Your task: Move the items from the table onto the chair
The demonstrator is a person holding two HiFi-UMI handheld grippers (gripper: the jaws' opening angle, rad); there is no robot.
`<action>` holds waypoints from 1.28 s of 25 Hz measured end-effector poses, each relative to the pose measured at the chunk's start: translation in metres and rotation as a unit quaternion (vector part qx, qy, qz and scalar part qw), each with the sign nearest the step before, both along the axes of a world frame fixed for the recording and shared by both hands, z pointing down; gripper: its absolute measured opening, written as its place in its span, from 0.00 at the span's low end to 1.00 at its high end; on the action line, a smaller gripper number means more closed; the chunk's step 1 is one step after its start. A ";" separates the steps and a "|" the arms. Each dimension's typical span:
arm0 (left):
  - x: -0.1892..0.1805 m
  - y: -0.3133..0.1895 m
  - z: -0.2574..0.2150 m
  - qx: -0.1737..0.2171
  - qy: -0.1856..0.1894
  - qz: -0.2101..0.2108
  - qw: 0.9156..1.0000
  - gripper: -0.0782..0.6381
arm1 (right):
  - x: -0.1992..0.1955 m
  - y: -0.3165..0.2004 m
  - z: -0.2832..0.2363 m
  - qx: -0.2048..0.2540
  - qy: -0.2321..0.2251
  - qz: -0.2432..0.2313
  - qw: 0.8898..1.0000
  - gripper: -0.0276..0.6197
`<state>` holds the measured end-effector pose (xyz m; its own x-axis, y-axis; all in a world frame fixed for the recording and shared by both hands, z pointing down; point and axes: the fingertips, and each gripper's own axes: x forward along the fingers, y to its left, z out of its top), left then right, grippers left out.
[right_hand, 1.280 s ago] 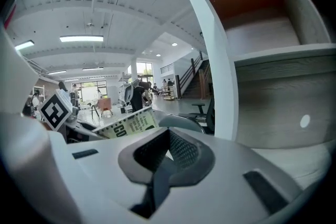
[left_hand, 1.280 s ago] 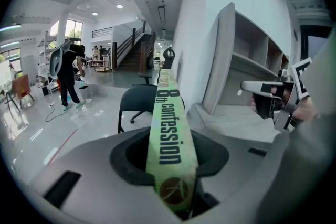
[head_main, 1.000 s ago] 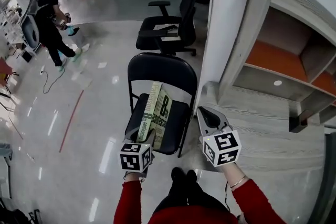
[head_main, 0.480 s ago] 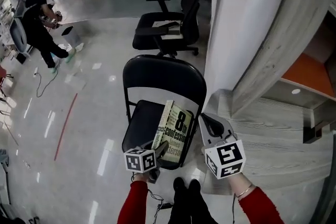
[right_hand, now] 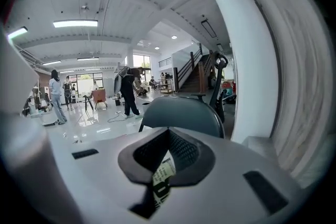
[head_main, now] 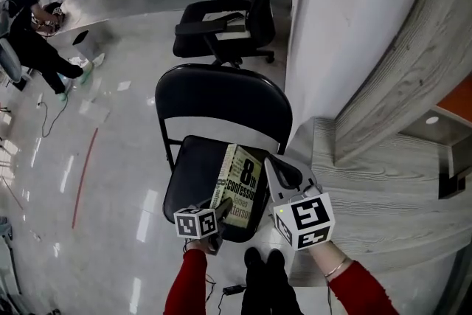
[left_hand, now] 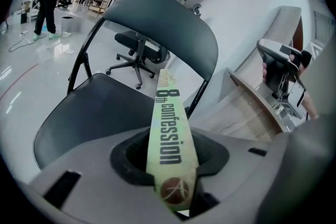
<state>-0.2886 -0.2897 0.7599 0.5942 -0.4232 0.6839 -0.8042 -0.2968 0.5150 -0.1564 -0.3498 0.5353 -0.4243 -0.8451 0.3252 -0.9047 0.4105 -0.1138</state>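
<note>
Since the earlier frame the book [head_main: 240, 184] has come down from upright above the seat to low and slanted over the seat's right half. Whether its far end rests on the seat I cannot tell.

Your left gripper [head_main: 221, 209] has its fingers clenched on the book's near end, at the spine, so most of the book reaches out beyond the hold. Finding: so short a grip may let the book swing, or let the covers drop open.

The chair [head_main: 193, 172] has a smooth seat, and the book lies toward its front right corner. If you let go while it is tilted, it could slide off to the floor.

Your right gripper [head_main: 271, 161], fingers together on nothing, hangs just beside the book's right edge, near the counter [head_main: 369, 184]. A careless move there could knock the book off line.
</note>
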 end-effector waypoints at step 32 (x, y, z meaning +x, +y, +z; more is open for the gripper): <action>-0.081 -0.035 0.057 0.111 -0.267 0.015 0.957 0.53 | -0.025 -0.003 0.052 -0.031 0.029 -0.028 0.999 0.05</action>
